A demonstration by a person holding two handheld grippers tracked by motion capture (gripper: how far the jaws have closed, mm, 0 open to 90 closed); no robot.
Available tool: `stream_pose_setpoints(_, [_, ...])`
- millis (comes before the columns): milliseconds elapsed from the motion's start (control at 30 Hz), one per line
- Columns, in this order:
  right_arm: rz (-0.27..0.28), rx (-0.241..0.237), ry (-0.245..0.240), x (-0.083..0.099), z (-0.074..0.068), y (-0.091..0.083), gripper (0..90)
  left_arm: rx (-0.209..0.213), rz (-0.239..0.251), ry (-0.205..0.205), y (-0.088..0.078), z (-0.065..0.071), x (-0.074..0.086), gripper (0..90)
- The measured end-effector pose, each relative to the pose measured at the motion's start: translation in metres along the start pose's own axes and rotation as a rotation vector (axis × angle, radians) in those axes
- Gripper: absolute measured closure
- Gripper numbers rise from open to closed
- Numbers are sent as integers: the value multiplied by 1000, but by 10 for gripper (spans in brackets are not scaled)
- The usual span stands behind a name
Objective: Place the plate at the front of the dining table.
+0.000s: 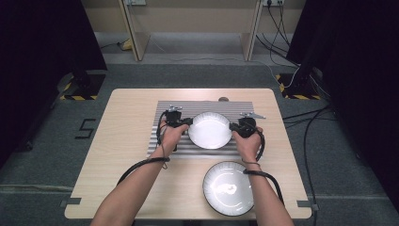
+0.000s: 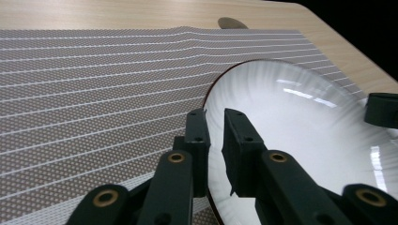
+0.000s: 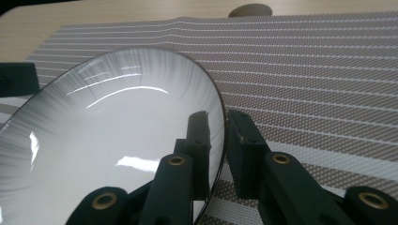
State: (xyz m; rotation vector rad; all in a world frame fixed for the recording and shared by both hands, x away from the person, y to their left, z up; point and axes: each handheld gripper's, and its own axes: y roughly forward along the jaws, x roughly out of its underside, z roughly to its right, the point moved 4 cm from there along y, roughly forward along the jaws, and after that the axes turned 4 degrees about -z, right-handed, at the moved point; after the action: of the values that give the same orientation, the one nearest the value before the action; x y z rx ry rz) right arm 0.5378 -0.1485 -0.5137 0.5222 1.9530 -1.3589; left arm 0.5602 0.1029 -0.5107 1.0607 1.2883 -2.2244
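- A white plate (image 1: 210, 130) sits on a striped mat (image 1: 164, 146) in the middle of a wooden table (image 1: 127, 179).
- The left gripper (image 1: 187, 124) is at the plate's left edge. In the left gripper view, one jaw is outside the rim and one is inside, with the rim (image 2: 209, 117) between them. There is a small gap there, so I cannot tell if the jaws squeeze the plate.
- The right gripper (image 1: 232, 127) is at the plate's right edge. In the right gripper view, its two jaws sit on each side of the rim (image 3: 220, 117), very close to it. I cannot tell if they press on it.
- A hand holds each gripper, and a black cable (image 1: 136, 165) runs back along each arm.
- A second plate (image 1: 226, 188) lies on the bare table, near the front edge, just in front of the mat.
- The mat has a small bump (image 2: 187, 30) near its far edge.
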Motion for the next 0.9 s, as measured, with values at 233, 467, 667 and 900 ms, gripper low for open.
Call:
stream_pose_setpoints(233, [16, 4, 8, -2, 2, -7, 759, -29, 18, 14, -7, -3, -2, 654])
stream_pose_setpoints(467, [24, -8, 17, -3, 1, -15, 697, -25, 14, 8, -20, -8, 6, 501])
stream_pose_setpoints(667, [30, -28, 31, -2, 1, -23, 624, -15, 29, 10, -34, -15, 10, 462])
stream_pose_setpoints(900, [42, -48, 23, 0, -1, -36, 578, -3, 33, 1, -47, -18, 16, 404])
